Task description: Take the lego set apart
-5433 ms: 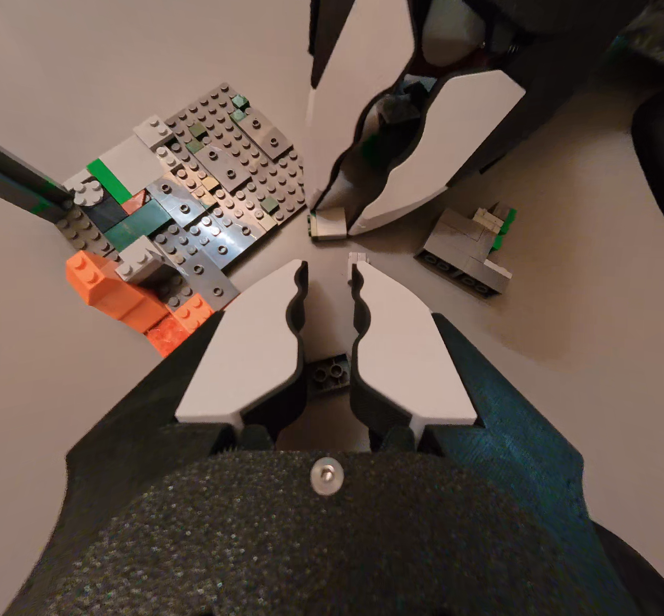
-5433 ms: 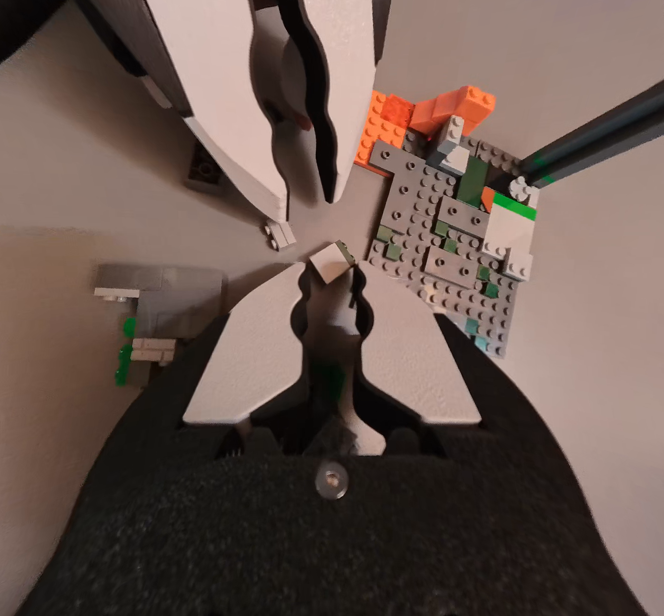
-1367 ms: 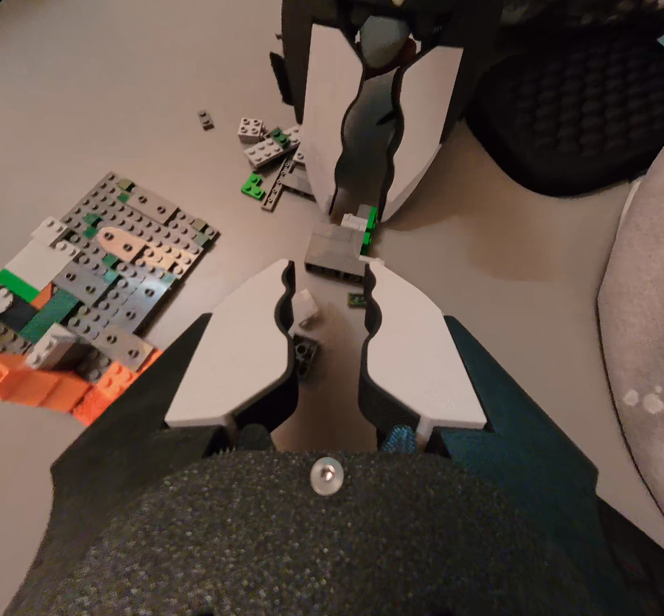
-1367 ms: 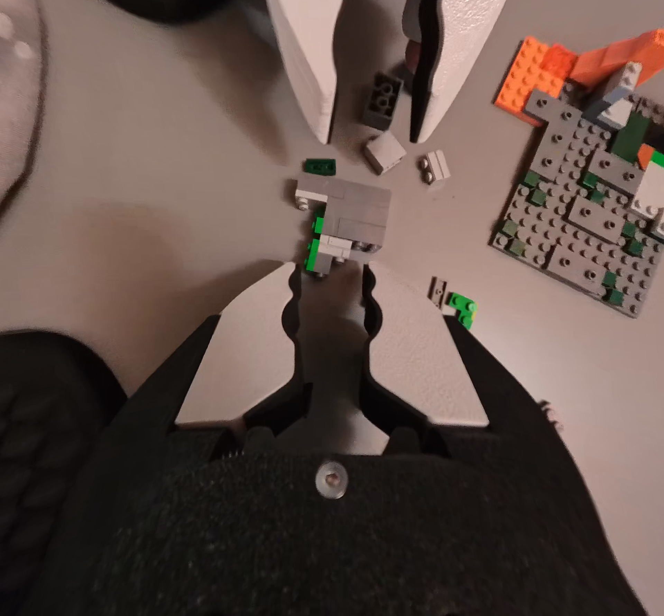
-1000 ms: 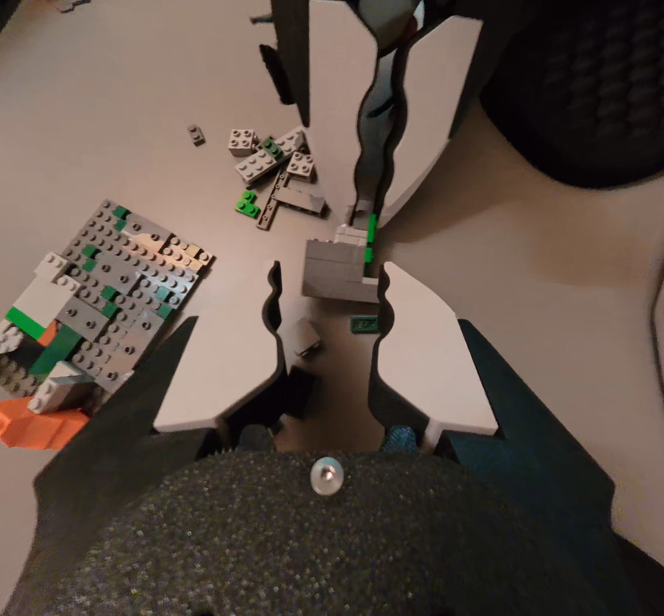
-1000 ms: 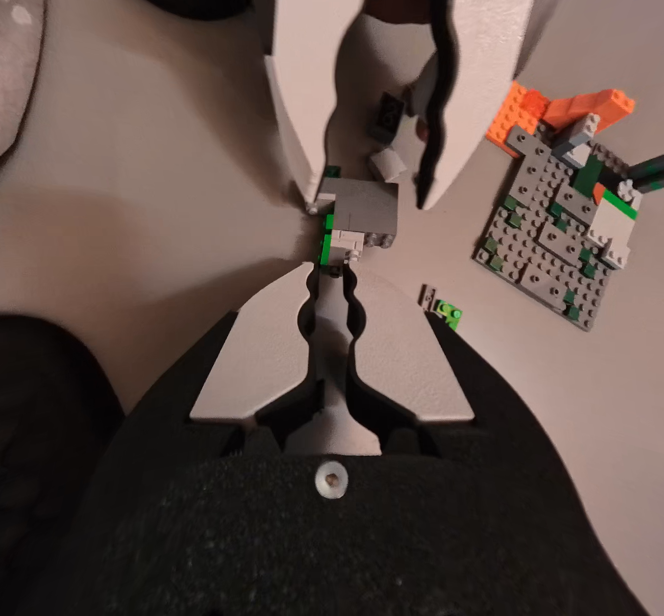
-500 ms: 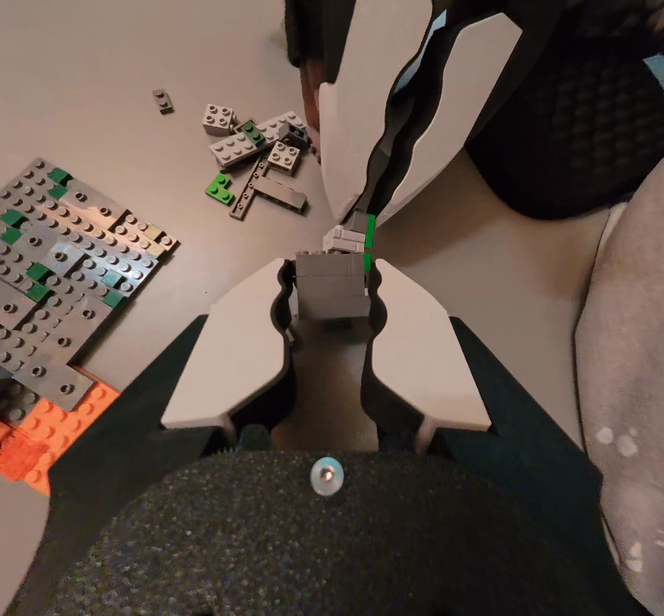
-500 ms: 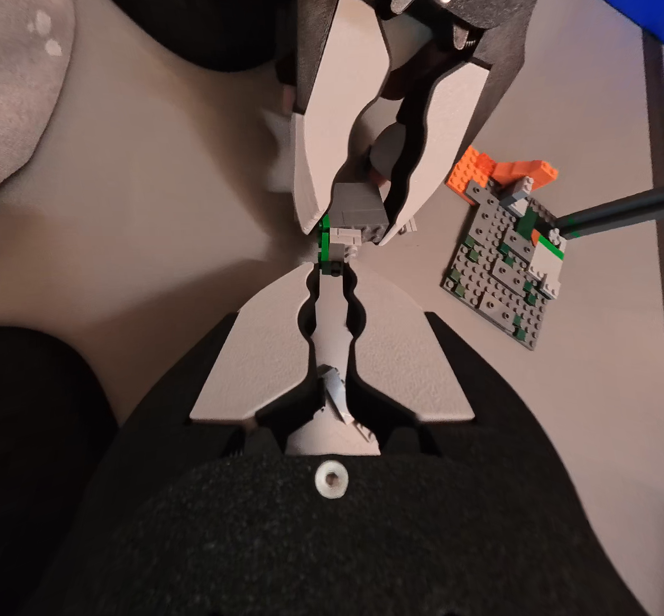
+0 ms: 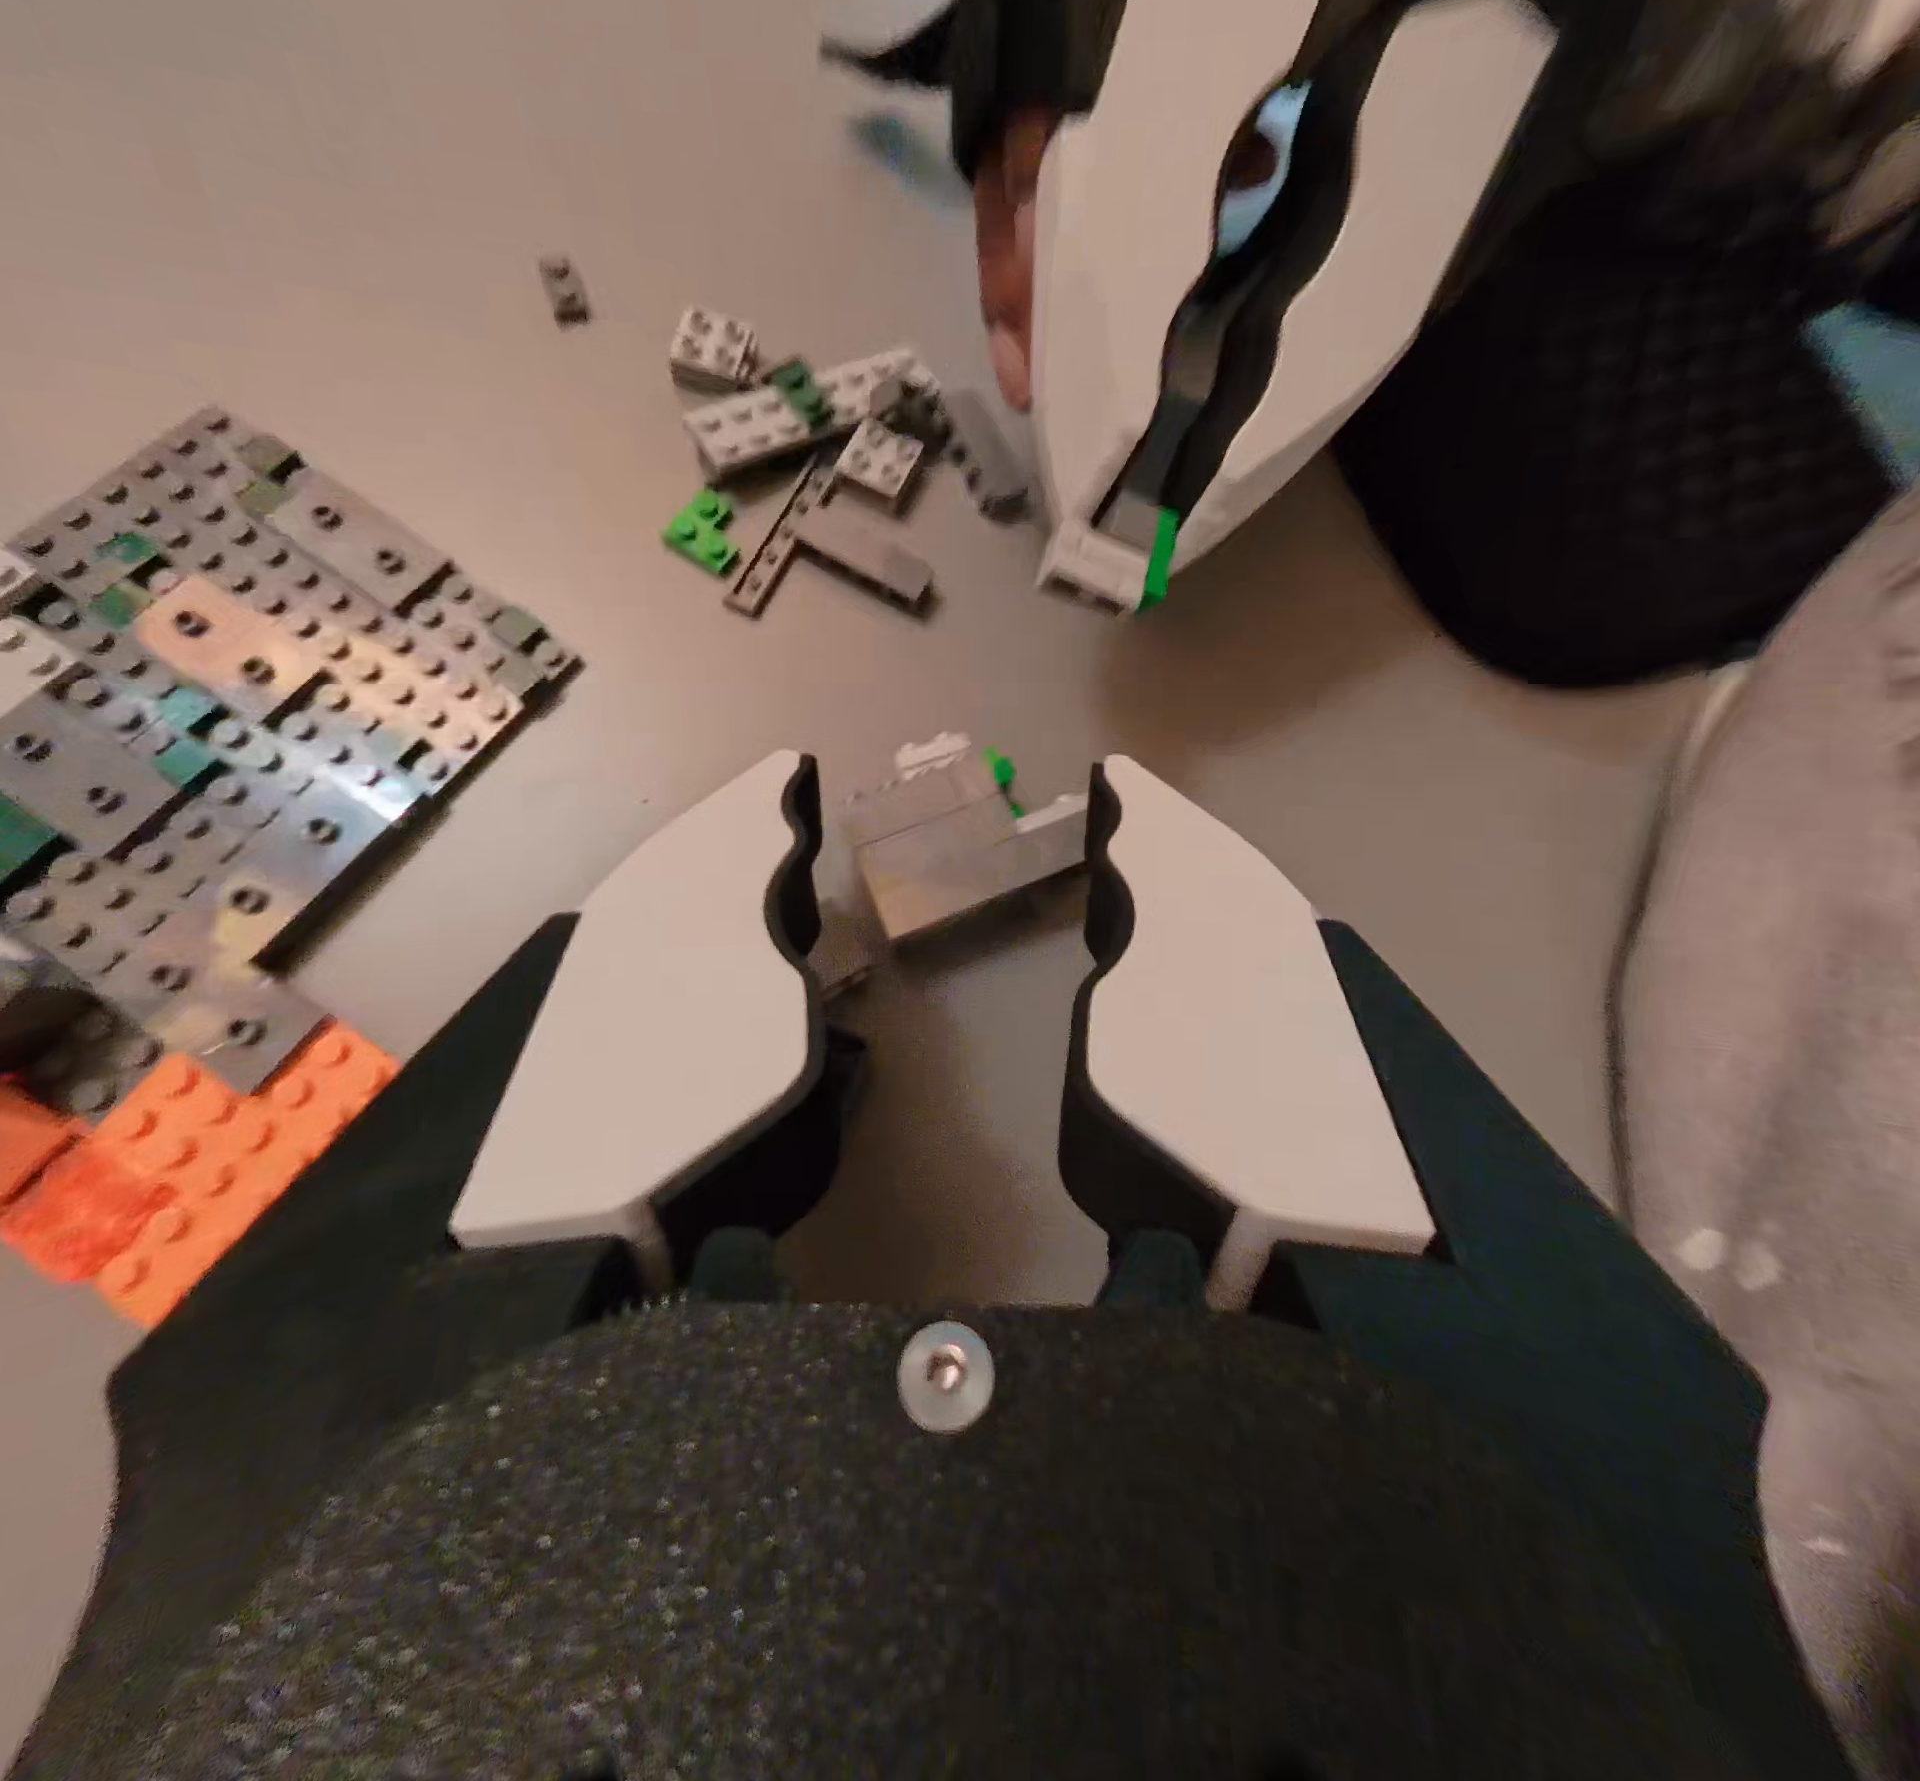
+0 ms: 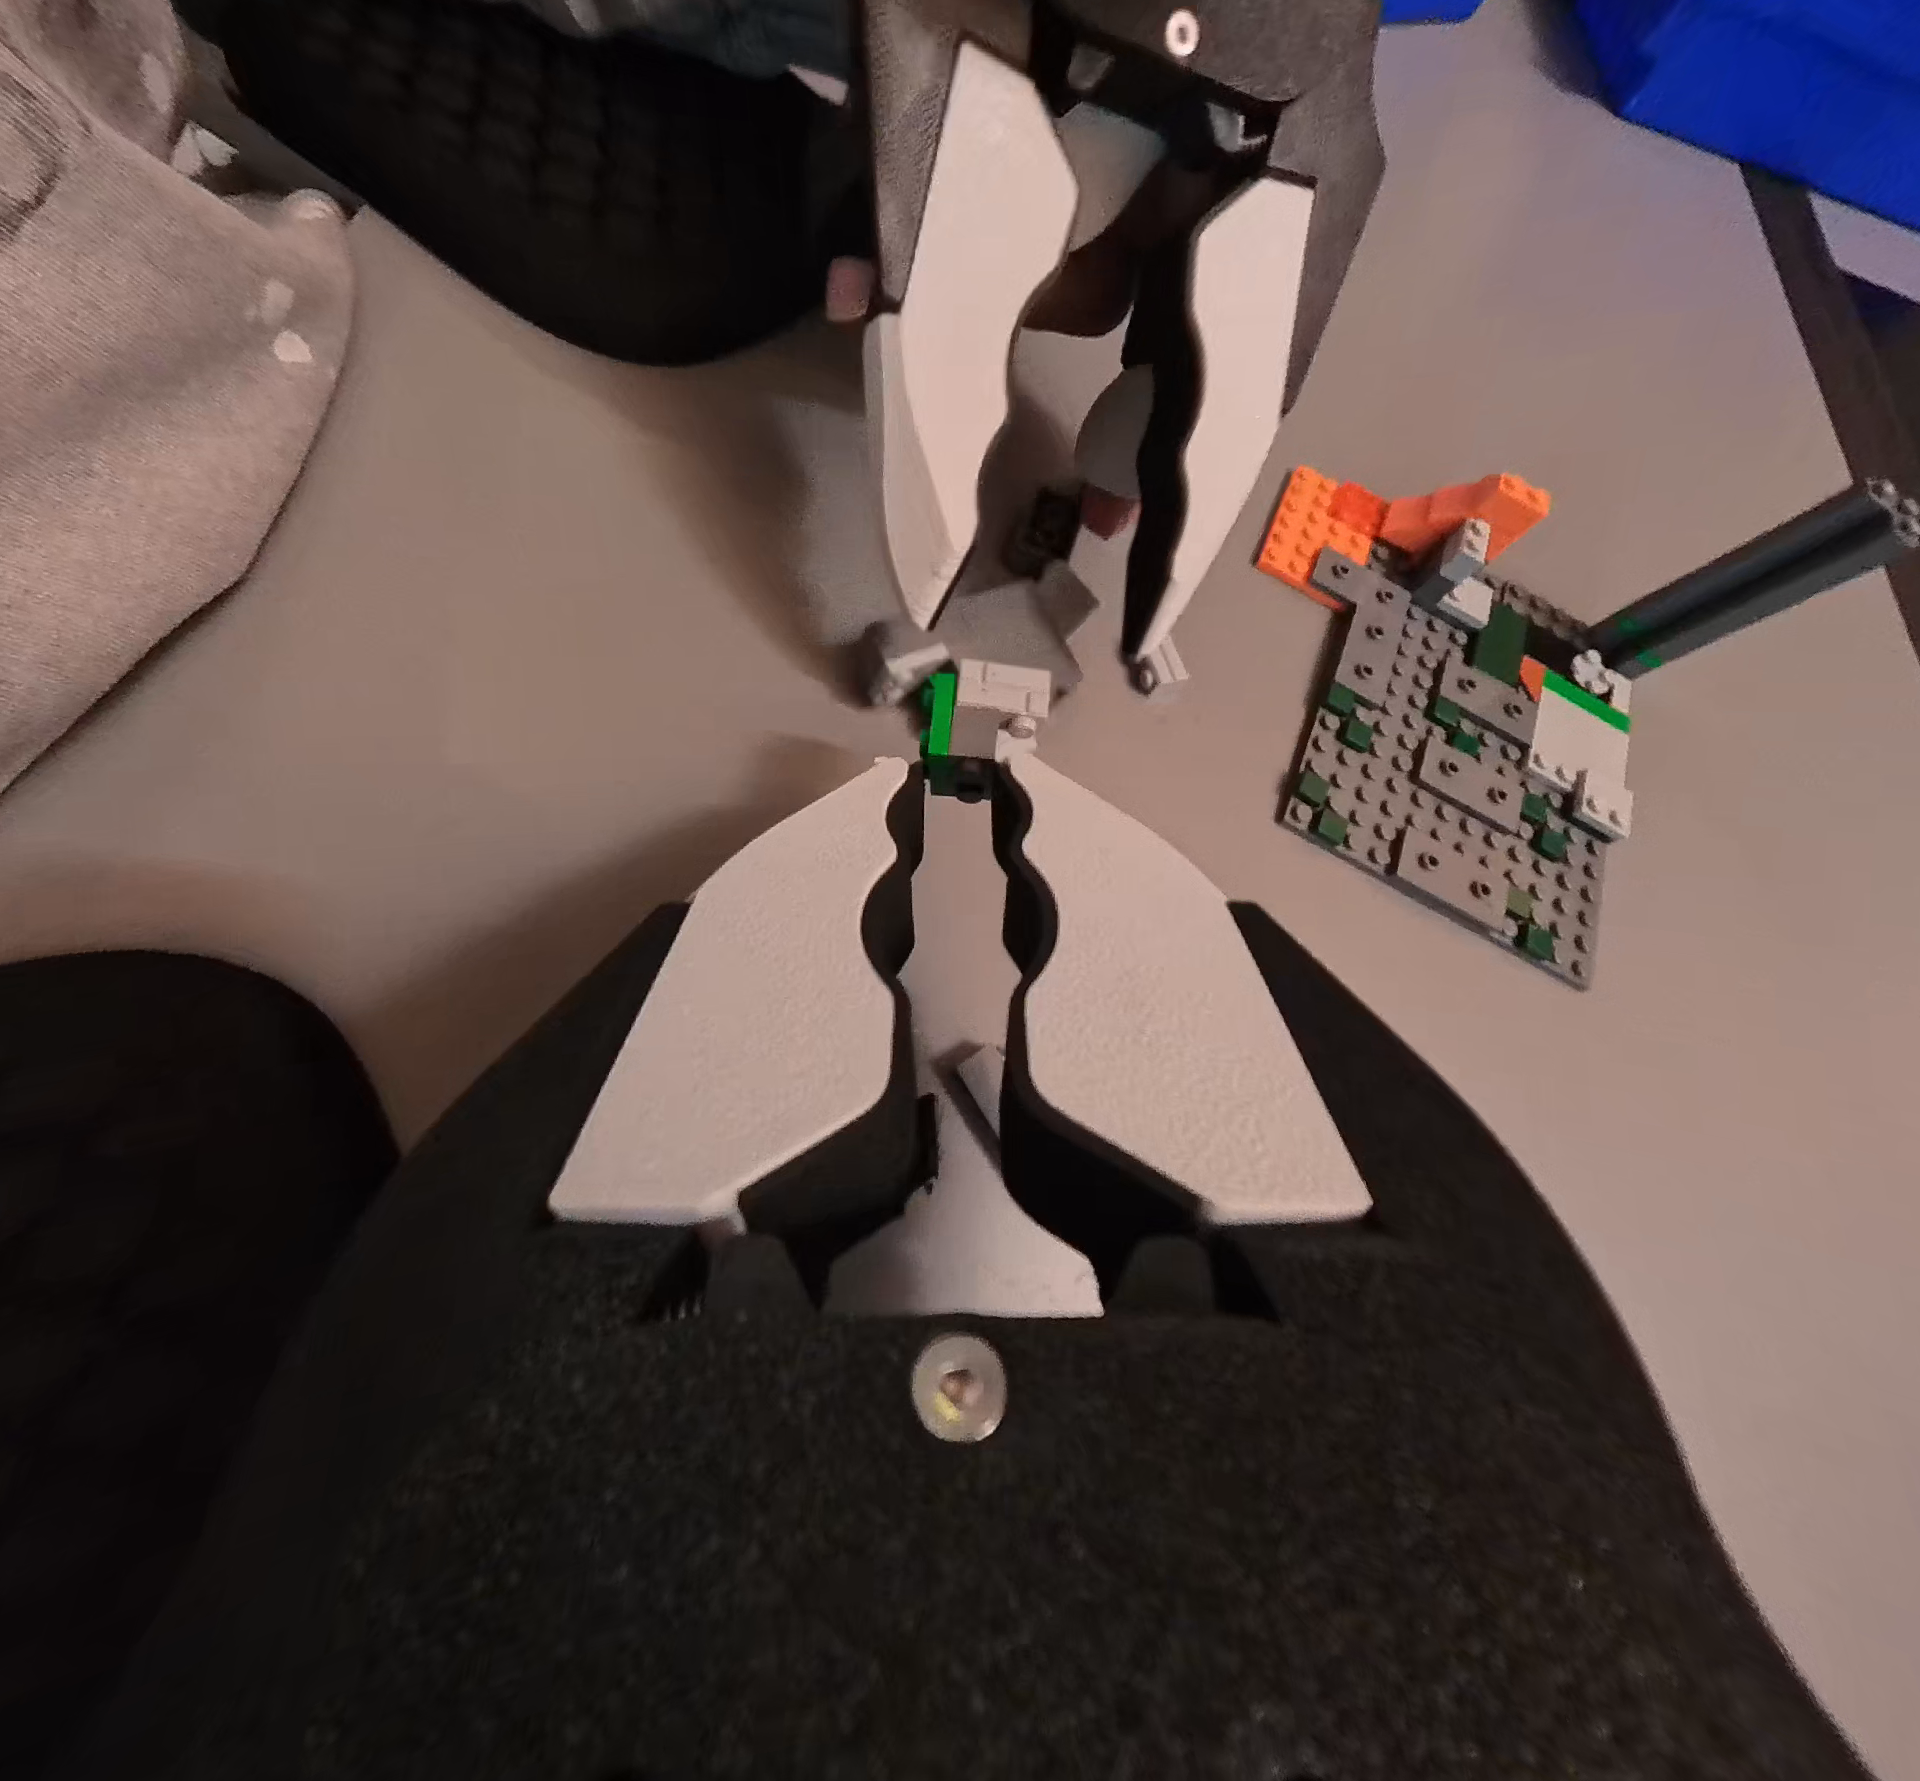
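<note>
Here the right tool [image 10: 961,775] pinches a green-and-grey piece [image 10: 971,723]; the left tool [image 9: 948,775] gapes over a grey block [image 9: 956,858].

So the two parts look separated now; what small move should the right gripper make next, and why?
Probably lower the right gripper to the table and open it. It is shut on the small grey-and-green piece, which is already off the grey block. That block sits loose between the fingers of the open left gripper.

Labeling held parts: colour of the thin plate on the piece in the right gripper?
Bright green plate, clearest in right wrist view.
</note>
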The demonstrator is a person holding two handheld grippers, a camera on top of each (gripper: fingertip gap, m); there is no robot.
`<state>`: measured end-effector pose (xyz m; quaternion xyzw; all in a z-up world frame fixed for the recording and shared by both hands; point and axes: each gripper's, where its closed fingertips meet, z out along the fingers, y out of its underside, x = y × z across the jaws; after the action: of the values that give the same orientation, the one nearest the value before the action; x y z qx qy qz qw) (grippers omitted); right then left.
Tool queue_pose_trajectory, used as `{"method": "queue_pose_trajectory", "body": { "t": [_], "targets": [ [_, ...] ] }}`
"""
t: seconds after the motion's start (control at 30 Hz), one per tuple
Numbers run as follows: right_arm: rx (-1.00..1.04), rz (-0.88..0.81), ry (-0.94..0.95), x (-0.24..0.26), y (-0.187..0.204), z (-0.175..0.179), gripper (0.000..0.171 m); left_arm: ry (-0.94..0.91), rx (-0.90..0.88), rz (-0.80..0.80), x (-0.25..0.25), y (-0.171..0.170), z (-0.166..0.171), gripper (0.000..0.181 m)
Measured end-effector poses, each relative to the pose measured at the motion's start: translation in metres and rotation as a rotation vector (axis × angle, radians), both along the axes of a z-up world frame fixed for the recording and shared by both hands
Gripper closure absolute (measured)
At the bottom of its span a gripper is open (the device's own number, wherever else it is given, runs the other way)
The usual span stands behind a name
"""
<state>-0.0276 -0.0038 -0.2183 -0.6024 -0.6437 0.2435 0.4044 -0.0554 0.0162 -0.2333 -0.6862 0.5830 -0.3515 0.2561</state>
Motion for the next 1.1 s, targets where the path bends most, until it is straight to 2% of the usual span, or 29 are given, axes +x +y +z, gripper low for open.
{"method": "queue_pose_trajectory", "body": {
  "t": [0.1,0.2,0.27,0.37,0.47,0.57,0.67,0.77,0.93,1.1],
  "targets": [
    [0.059,0.023,-0.004,-0.006,-0.003,0.002,0.159,-0.152,-0.195,-0.006,0.007,-0.010,0.022,0.146],
    [0.170,0.036,-0.023,-0.012,-0.005,0.006,0.159,-0.235,-0.388,-0.015,0.010,-0.017,0.033,0.152],
    [0.261,0.029,-0.045,-0.015,-0.002,0.010,0.159,-0.258,-0.475,-0.038,0.013,-0.024,0.035,0.152],
    [0.355,0.030,-0.065,-0.017,-0.002,0.013,0.159,-0.276,-0.537,-0.052,0.016,-0.027,0.038,0.170],
    [0.404,0.028,-0.085,-0.016,-0.001,0.014,0.159,-0.255,-0.504,-0.064,0.014,-0.028,0.038,0.173],
    [0.445,-0.007,-0.116,-0.006,0.005,0.018,0.159,-0.268,-0.419,-0.031,0.004,-0.014,0.043,0.173],
    [0.413,-0.030,-0.064,0.001,0.007,0.024,0.159,-0.249,-0.251,0.007,-0.007,-0.003,0.043,0.173],
    [0.381,-0.044,-0.066,0.000,0.010,0.019,0.159,-0.098,-0.044,0.068,-0.018,0.014,0.024,0.173],
    [0.318,-0.054,-0.064,-0.003,0.012,0.007,0.159,0.109,0.068,0.181,-0.049,0.040,-0.001,0.173],
    [0.271,-0.055,-0.057,-0.007,0.013,-0.001,0.159,0.215,0.105,0.220,-0.068,0.049,-0.014,0.162]
  ]
}}
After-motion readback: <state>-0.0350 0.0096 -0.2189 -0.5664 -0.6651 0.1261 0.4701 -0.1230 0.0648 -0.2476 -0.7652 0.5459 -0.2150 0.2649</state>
